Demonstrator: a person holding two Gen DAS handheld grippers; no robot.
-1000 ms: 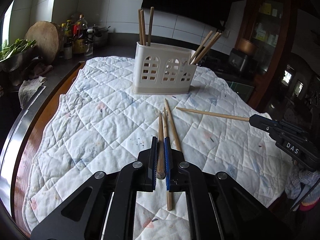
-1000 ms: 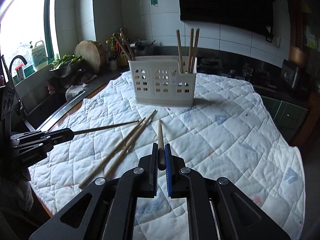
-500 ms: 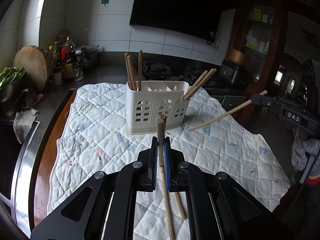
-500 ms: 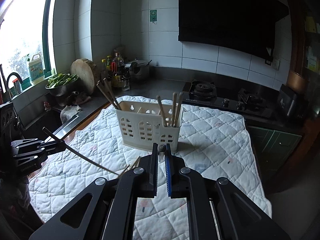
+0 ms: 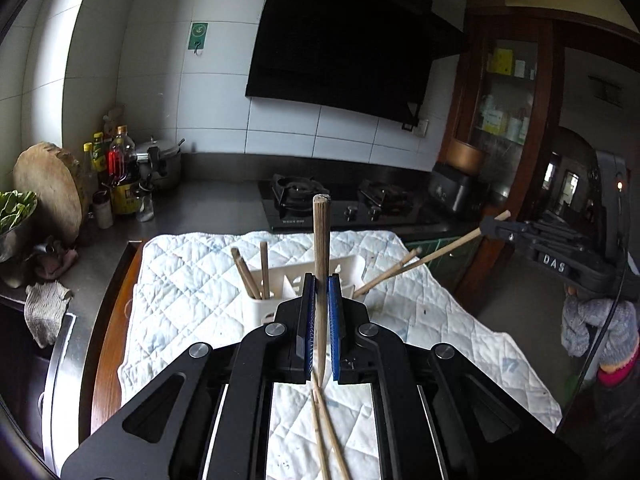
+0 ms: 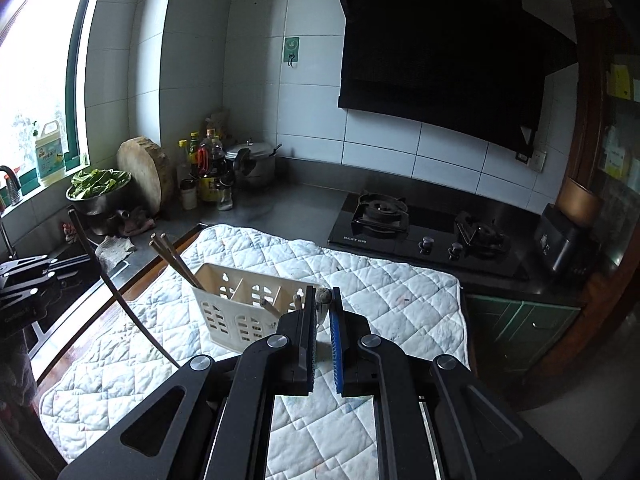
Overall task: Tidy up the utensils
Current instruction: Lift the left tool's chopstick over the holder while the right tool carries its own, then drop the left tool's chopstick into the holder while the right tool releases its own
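My left gripper [image 5: 319, 292] is shut on a wooden chopstick [image 5: 321, 248] that stands upright, raised above the white utensil holder [image 5: 256, 312]. The holder has several chopsticks [image 5: 251, 270] in it. Two loose chopsticks [image 5: 326, 436] lie on the quilted cloth below. My right gripper [image 6: 321, 300] is shut on another chopstick [image 6: 323, 297], seen end on, raised near the holder's [image 6: 236, 304] right end. In the left wrist view the right gripper [image 5: 496, 226] holds its chopstick [image 5: 440, 252] slanting down toward the holder. The left gripper [image 6: 36, 276] shows at the right wrist view's left edge.
The quilted white cloth [image 6: 380, 280] covers the counter. A gas hob [image 6: 424, 232] lies behind it. Bottles [image 6: 208, 168], a pot [image 6: 252, 160], a round chopping block [image 6: 140, 172] and a bowl of greens [image 6: 98, 188] stand at the back left, by a sink tap [image 6: 10, 184].
Both grippers have lifted their chopsticks off the cloth and tilted them up, and now hold them higher and closer over the holder.
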